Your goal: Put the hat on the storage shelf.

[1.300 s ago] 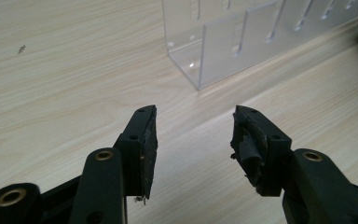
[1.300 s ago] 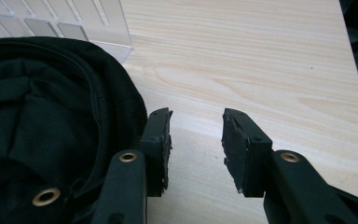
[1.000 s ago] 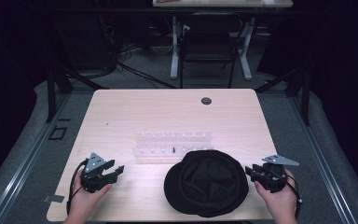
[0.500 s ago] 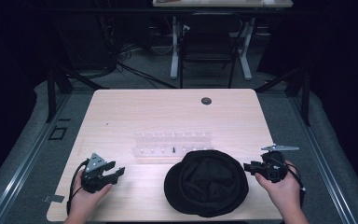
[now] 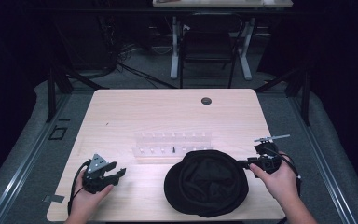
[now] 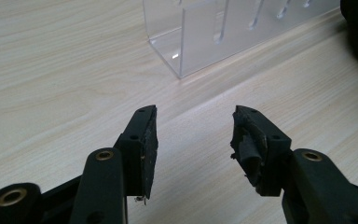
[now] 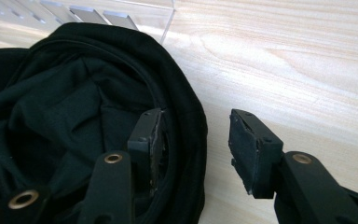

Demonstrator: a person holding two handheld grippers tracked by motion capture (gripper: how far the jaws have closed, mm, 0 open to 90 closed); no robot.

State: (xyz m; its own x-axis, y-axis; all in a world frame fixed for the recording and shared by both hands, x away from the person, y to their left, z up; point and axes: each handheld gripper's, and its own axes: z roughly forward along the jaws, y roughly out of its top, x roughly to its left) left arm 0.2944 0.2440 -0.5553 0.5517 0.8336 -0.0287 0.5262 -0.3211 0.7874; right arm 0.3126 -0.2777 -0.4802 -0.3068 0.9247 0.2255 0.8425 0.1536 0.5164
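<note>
I see right gripper [image 7: 193, 140] jaws apart astride the hat [image 7: 74, 107] rim; left gripper [image 6: 193, 140] jaws apart over bare surface [image 6: 51, 70], near rack [image 6: 214, 32].

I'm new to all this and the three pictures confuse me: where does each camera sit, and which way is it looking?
High view: fixed above the person's side, looking forward and down on the table; both hands show, with the left gripper and right gripper.
Left gripper view: rides the left gripper, looking along its open jaws at bare wood and the clear rack.
Right gripper view: rides the right gripper, open jaws straddling the rim of the black hat.
Shared: both gripper views catch the rack and the hat.
</note>
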